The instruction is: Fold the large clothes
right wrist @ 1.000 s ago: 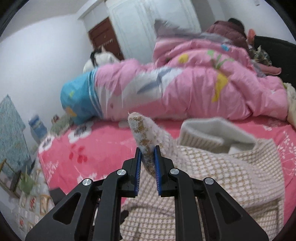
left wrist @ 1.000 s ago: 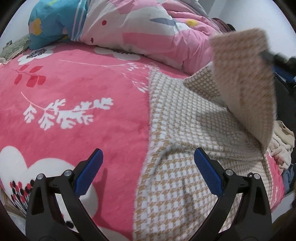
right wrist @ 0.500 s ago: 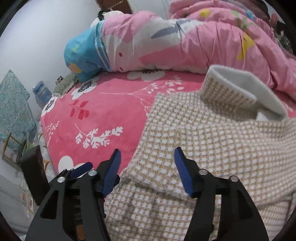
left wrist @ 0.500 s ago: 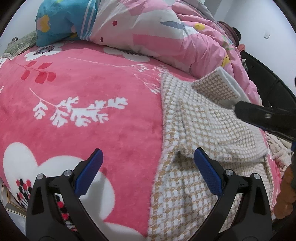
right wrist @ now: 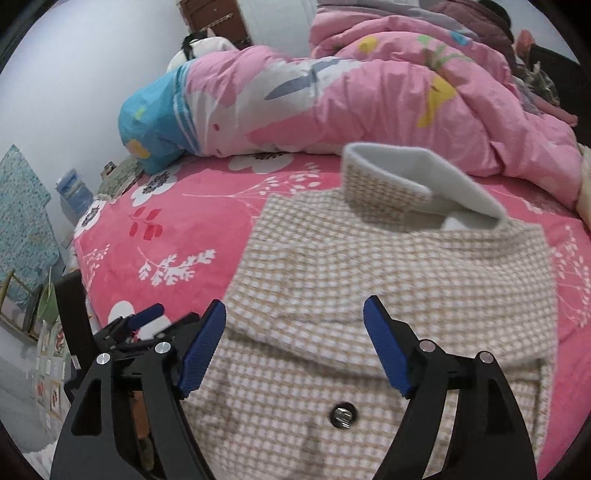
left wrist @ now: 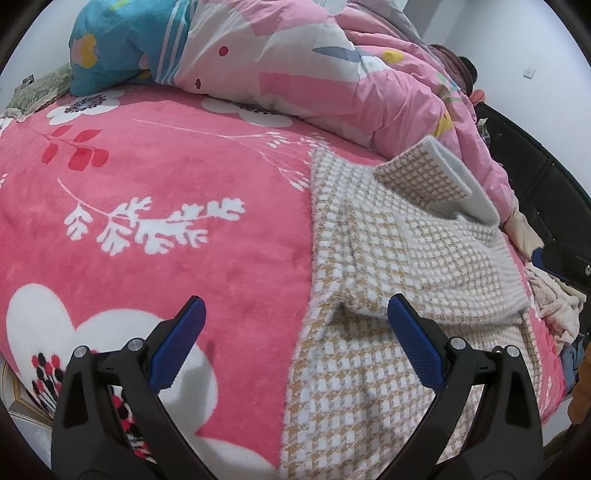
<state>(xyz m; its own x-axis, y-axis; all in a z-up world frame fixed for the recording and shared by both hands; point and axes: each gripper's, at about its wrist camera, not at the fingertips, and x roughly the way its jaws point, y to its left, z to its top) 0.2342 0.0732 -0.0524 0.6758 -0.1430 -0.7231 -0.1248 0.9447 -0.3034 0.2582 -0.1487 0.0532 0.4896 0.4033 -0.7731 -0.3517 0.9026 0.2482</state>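
Now my right gripper (right wrist: 295, 343) hangs over the houndstooth coat (right wrist: 388, 280), its blue fingers (right wrist: 386, 347) spreading wider with nothing pinched between them; the cloth lies below the gap, not pressed by either pad. My left gripper (left wrist: 295, 347) stands with its fingers (left wrist: 415, 347) spread wide and empty, the coat's left edge running up just inside the right finger.

Seen past my right fingers, the coat lies flat on the bed with its long axis running away from me, its collar (right wrist: 410, 184) at the far end, standing up with the pale lining showing. A sleeve is folded across the body just beyond the fingertips, and a metal button (right wrist: 343, 414) sits on the cloth close below the gap.

Under it is a pink fleece blanket (left wrist: 155, 206) printed with white flowers and leaves. Beyond the collar a pink quilt (right wrist: 369, 96) is heaped along the far side, and a brown door (right wrist: 212, 18) shows in the white wall behind.
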